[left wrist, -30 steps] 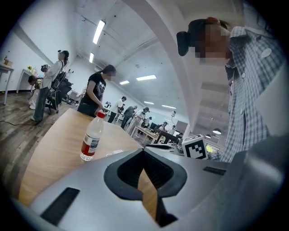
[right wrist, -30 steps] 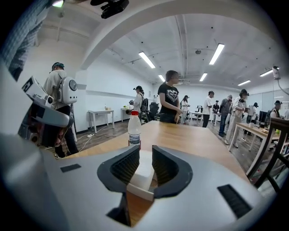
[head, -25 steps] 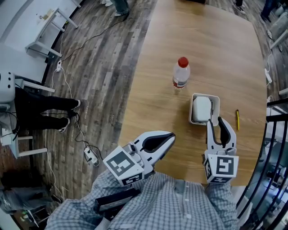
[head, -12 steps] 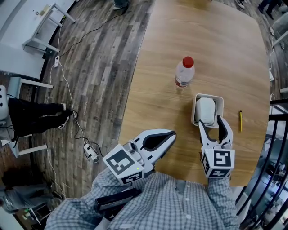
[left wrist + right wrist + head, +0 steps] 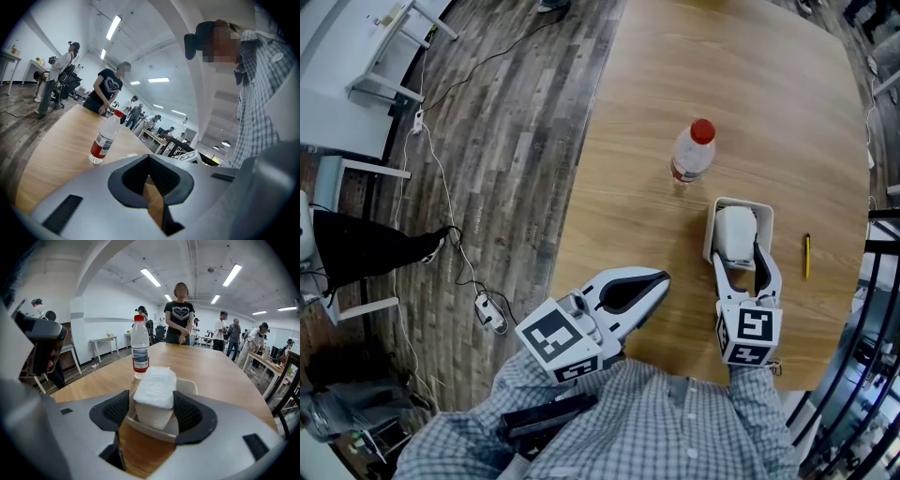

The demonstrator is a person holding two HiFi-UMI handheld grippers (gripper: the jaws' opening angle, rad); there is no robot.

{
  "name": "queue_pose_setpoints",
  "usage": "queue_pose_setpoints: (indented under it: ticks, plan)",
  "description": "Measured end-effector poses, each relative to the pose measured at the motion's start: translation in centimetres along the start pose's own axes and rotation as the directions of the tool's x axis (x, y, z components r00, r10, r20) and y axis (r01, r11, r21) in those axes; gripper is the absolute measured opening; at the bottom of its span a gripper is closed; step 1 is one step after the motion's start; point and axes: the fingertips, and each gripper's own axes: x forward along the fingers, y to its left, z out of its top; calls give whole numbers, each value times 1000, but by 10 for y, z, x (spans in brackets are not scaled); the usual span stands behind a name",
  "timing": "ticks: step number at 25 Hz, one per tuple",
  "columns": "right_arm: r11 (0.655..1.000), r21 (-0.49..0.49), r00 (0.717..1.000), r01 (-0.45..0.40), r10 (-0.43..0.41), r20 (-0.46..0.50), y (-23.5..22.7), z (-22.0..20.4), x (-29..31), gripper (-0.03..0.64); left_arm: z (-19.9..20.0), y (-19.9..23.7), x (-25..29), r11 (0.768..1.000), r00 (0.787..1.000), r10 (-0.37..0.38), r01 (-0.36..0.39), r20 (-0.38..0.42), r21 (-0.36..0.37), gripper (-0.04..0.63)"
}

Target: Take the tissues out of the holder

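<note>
A white stack of tissues (image 5: 734,228) stands upright in a white holder (image 5: 712,220) on the wooden table. My right gripper (image 5: 739,258) is at the holder's near side, open. Its jaws have just been opening, and now they flank the tissues (image 5: 154,390) with a small gap on each side. In the right gripper view the holder's rim (image 5: 188,386) runs between the jaws. My left gripper (image 5: 661,277) hovers over the table's near left edge, shut and empty, its tips meeting (image 5: 150,157).
A water bottle with a red cap (image 5: 694,150) stands just beyond the holder. A pencil (image 5: 807,255) lies to its right, near a dark railing (image 5: 872,281). Cables and a power strip (image 5: 487,319) lie on the floor at the left. People stand at the table's far end (image 5: 180,315).
The right gripper has moved forward and down to the holder, and its jaws have spread from narrow to wide around the tissues. The left gripper has stayed put.
</note>
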Motion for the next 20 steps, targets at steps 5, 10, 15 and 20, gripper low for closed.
queue_pose_setpoints:
  ticks: [5,10,15,20]
  plan:
    - [999,-2,999,35,-35,-25,-9,-9,5,281,-3,0,5,1000,1000,1,-1,-6,-2,6]
    - [999,-10,999,34,-34,-1,-6,-9,6,258,-2,1,3,1000,1000,0,0,-3,-1,6]
    - [999,-2,999,37,-37,4,-7,-7,7,256,1,1,2,1000,1000,1,-1,3,3,6]
    - [999,5,999,46,-46,16,-7,-4,3,253,2,-2,-1,1000,1000,-1,1,9,13,6]
